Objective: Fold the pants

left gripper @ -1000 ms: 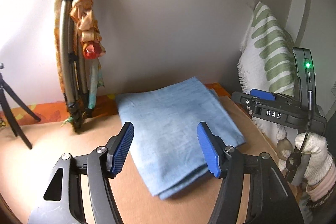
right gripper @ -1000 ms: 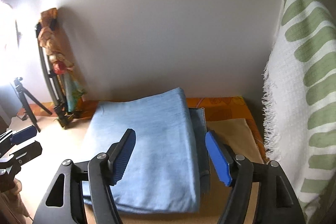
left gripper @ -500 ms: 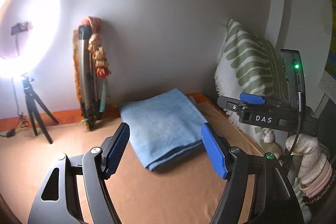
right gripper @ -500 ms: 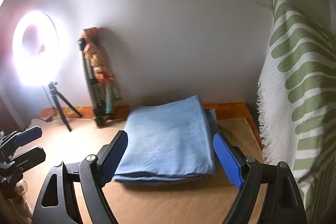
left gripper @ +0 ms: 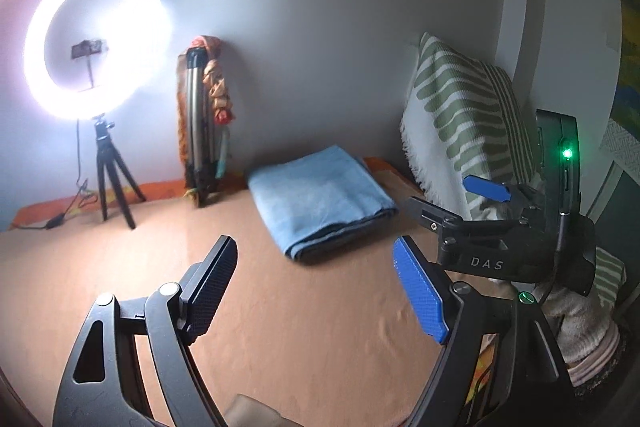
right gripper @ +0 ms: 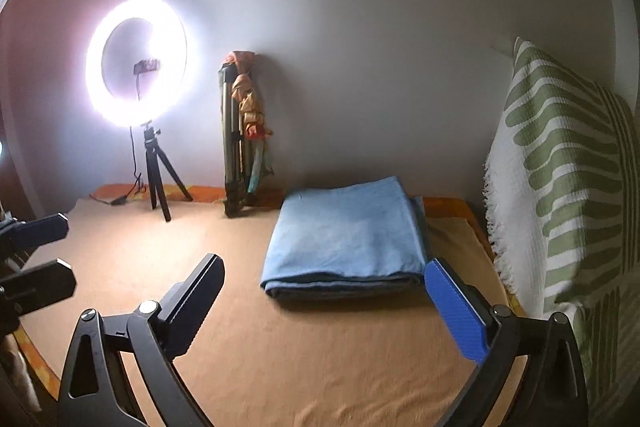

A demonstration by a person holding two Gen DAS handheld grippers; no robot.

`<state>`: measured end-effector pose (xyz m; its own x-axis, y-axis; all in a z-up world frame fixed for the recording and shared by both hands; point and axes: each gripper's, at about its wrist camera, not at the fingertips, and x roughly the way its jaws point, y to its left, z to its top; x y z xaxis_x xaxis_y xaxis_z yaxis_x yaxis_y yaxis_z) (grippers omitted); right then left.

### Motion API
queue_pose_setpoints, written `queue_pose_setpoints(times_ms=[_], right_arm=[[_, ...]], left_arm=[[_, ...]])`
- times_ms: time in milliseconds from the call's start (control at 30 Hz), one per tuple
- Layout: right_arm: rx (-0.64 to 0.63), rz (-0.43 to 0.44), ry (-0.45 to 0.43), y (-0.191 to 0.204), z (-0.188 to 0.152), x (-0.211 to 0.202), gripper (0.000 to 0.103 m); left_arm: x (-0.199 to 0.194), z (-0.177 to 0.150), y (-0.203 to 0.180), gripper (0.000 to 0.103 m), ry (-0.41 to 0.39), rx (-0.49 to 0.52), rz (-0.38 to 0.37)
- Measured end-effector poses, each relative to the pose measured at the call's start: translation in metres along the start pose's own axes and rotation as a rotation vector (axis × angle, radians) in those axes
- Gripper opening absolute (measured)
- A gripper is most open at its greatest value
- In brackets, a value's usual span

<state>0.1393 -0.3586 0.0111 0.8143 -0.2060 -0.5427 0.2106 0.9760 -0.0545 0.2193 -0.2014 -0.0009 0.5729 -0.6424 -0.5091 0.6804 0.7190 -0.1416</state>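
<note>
1. The pants [left gripper: 320, 199] lie folded into a compact light-blue rectangle on the tan sheet [left gripper: 280, 327] of the bed, right of centre in the left wrist view and towards the far wall.
2. In the right wrist view the pants [right gripper: 348, 239] sit at mid-frame, their thick folded edge facing the camera and a thinner layer peeking out along the right side.
3. The left gripper [left gripper: 316, 283] fills the bottom of its frame with its fingers spread wide apart and nothing between them; the pants lie beyond and above the fingertips, apart from them.
4. The right gripper [right gripper: 324, 297] is likewise spread wide and holds nothing; the pants' near edge appears just above the gap between its fingers, closer to the blue right pad, though whether that pad touches the cloth is hard to judge.
5. The right gripper also shows at the right of the left wrist view, held by a gloved hand [left gripper: 576, 315].
6. A lit ring light [right gripper: 136, 63] on a small tripod stands at upper left.
7. A folded tripod [right gripper: 236, 147] wrapped in orange cloth leans on the wall just left of the pants.
8. A green-and-white patterned blanket [right gripper: 560, 167] hangs at the right edge.
</note>
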Motion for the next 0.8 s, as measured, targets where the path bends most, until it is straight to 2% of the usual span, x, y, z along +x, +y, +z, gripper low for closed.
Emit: queue_pose_setpoints(times_ms=[400,800], right_arm=[[0.060,-0.029,0.002,-0.003,-0.038,-0.015,0.103],[0.082,-0.029,0.011,-0.003,-0.051,-0.012,0.103]], left_arm=[[-0.015,-0.031,0.005,0.081,0.012,-0.028,0.060],[-0.020,-0.043,0.012,0.081,0.004,-0.035,0.106]])
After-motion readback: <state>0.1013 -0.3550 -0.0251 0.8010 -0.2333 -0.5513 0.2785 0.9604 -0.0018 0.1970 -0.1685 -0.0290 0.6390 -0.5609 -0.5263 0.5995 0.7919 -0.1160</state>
